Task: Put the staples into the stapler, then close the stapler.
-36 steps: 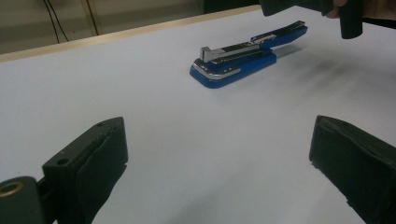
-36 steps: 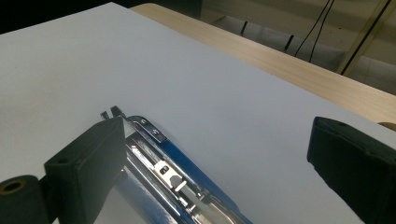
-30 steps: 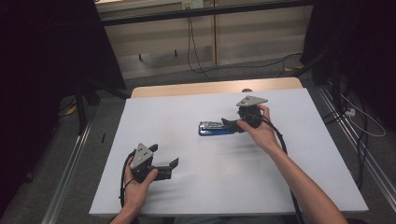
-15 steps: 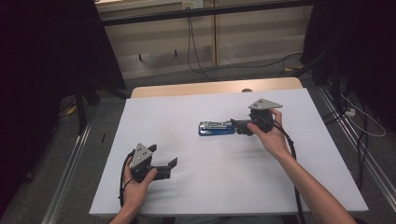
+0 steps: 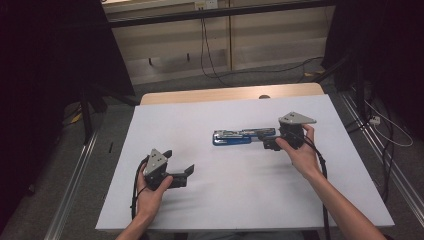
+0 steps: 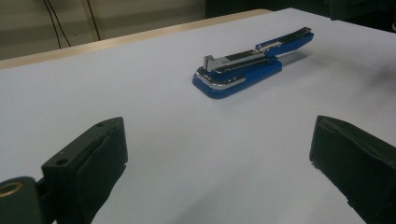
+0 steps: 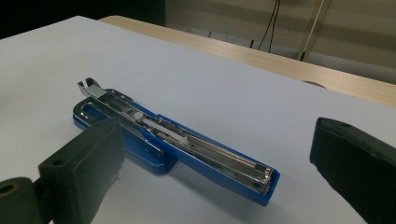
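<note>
A blue stapler (image 5: pixel 235 136) lies on the white table top (image 5: pixel 225 210), folded out flat, its metal staple channel showing. In the right gripper view the stapler (image 7: pixel 173 144) runs from upper left to lower right. My right gripper (image 5: pixel 267 140) is at the stapler's right end and points left along it. The right gripper (image 7: pixel 217 140) is open, with the stapler's near end between its jaws and touching neither. My left gripper (image 5: pixel 178 162) rests open near the front left, well short of the stapler (image 6: pixel 243 70). Nothing lies between the jaws of the left gripper (image 6: pixel 215 140).
A bare wooden strip (image 5: pixel 225 95) runs along the table's far edge. Metal rails (image 5: pixel 75 175) flank the table on the floor, and cables (image 5: pixel 385 135) lie at the right. Dark curtains hang at both sides.
My right gripper has drawn back to the right, away from the stapler's middle. The stapler now stretches out longer toward it. The left gripper has stayed put.
</note>
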Available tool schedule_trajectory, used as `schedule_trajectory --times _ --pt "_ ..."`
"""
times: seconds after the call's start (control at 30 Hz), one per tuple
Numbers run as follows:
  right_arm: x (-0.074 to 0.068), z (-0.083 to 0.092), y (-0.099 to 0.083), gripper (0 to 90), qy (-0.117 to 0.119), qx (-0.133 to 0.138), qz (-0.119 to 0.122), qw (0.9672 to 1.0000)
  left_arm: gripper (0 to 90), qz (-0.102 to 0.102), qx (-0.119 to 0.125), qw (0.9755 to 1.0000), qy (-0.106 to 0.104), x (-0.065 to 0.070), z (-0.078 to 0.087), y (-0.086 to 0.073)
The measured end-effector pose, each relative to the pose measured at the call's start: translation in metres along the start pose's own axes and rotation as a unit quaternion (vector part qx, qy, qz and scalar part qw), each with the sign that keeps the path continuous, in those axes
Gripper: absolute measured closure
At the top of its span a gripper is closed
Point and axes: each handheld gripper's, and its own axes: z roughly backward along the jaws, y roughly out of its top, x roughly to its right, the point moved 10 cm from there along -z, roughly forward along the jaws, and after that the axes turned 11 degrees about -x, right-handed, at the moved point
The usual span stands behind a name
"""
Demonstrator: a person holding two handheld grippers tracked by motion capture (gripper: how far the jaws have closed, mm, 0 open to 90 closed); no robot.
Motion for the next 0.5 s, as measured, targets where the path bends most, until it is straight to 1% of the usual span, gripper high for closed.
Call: schedule_trajectory --times 0.03,0.1,0.13,0.2,0.27,0.3,0.33,0.37,0.4,0.43,0.47,0.5 --pt "0.0 0.001 -0.001 2.6 0.0 0.0 0.0 1.0 4.3 -0.003 0.0 1.0 -0.002 0.0 -0.001 0.001" --pt "0.0 0.002 -0.004 2.6 0.003 0.0 0.001 1.0 4.1 -0.009 0.004 0.9998 0.02 -0.005 -0.003 0.004" --pt "0.0 0.003 -0.005 2.5 0.004 0.0 0.001 1.0 4.0 -0.006 0.009 0.9998 0.018 -0.006 -0.004 0.006" --pt "0.001 0.004 -0.008 2.5 0.002 -0.001 0.001 1.0 4.1 -0.006 0.005 0.9999 0.009 -0.006 -0.007 0.008" --pt "0.003 0.006 -0.01 2.4 0.0 0.0 0.0 1.0 4.5 -0.012 0.001 0.9998 0.014 -0.008 -0.01 0.01" --pt "0.004 0.007 -0.011 2.5 -0.001 0.0 -0.002 1.0 4.6 -0.016 0.004 0.9997 0.017 -0.008 -0.012 0.012" --pt "0.005 0.007 -0.012 2.5 0.0 0.0 -0.004 1.0 5.1 -0.012 0.01 0.9998 0.011 -0.008 -0.014 0.014" --pt "0.006 0.008 -0.012 2.5 -0.003 0.001 -0.003 1.0 5.5 0.004 0.015 0.9999 0.0 -0.007 -0.016 0.016" --pt "0.007 0.009 -0.013 2.5 -0.005 0.0 -0.005 1.0 5.5 0.008 0.016 0.9998 -0.002 -0.007 -0.018 0.018" --pt "0.008 0.009 -0.013 2.5 -0.004 0.001 -0.005 1.0 5.5 -0.002 0.014 0.9999 0.007 -0.009 -0.02 0.02" --pt "0.008 0.01 -0.013 2.5 -0.003 0.0 -0.006 1.0 5.5 -0.016 0.015 0.9995 0.022 -0.01 -0.022 0.022" --pt "0.008 0.011 -0.013 2.5 -0.004 0.001 -0.006 1.0 5.5 -0.019 0.015 0.9993 0.027 -0.011 -0.024 0.023"
